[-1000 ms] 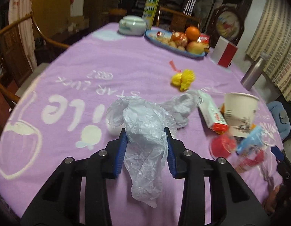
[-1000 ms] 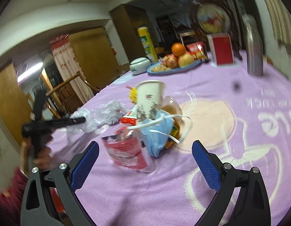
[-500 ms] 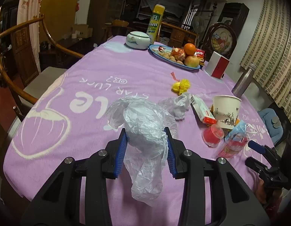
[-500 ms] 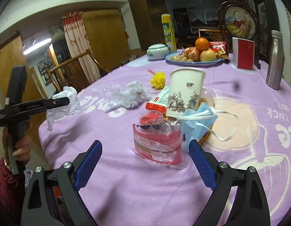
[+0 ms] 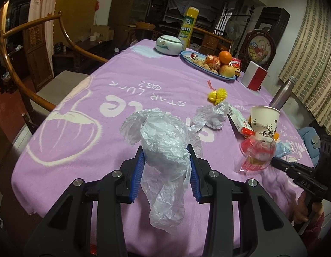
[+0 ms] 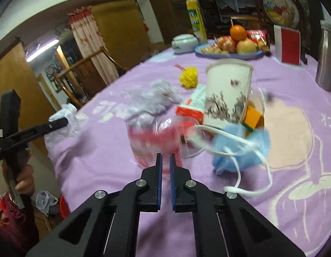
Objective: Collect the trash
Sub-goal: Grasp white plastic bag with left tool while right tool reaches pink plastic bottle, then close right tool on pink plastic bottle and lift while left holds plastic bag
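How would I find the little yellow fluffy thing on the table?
Start at the long blue fruit platter at the far end of the purple tablecloth. Come toward the tall white paper cup; the frilly yellow ball lies alone between them. Nothing else there is bright yellow with a red string.

On my purple cloth I read "STAR LUCK", upside down. The yellow canister shows a big "B".

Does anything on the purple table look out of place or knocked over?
Yes. A heap of litter lies at the table's near edge: a crumpled plastic bag, a blue face mask with loose straps, and a clear red-labelled wrapper on its side. The paper cup leans, tilted.
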`<state>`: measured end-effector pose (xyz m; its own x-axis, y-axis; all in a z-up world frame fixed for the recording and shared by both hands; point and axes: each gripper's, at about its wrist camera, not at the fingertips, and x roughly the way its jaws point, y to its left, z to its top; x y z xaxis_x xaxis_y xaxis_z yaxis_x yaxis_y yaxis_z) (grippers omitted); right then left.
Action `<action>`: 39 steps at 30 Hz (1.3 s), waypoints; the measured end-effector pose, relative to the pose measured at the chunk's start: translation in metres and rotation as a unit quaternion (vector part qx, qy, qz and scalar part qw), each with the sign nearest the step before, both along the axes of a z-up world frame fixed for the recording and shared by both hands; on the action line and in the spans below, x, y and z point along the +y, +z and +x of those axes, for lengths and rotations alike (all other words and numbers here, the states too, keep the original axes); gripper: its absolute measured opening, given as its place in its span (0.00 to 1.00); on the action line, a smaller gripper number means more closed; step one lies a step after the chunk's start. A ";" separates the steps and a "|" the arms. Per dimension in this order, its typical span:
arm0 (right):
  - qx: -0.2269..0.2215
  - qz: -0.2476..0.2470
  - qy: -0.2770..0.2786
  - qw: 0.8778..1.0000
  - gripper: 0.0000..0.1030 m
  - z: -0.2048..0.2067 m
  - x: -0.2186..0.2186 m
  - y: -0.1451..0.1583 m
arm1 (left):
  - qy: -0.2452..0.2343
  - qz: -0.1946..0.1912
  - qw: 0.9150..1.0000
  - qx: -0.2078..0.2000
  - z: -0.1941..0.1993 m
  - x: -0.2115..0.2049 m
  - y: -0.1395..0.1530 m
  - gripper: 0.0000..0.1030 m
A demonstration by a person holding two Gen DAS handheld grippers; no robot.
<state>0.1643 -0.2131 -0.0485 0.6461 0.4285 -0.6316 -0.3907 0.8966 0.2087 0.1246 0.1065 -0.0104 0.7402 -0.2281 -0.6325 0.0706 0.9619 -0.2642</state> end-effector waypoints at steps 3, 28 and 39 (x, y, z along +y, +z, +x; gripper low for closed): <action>-0.016 -0.024 0.022 0.999 0.19 -0.011 0.009 0.007 | 0.002 0.001 1.000 -0.008 -0.010 0.003 0.004 0.38; -0.029 0.016 0.018 0.999 0.27 -0.005 0.034 0.030 | 0.063 0.009 0.998 -0.014 -0.068 0.058 0.014 0.38; -0.048 0.017 0.114 0.992 0.27 -0.050 0.103 0.053 | 0.132 0.052 0.988 0.064 -0.142 0.130 -0.023 0.38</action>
<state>0.1145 -0.1099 0.0041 0.5863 0.5896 -0.5556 -0.6014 0.7763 0.1891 -0.0175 0.2369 -0.0339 0.6782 0.0330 -0.7341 -0.2140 0.9646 -0.1543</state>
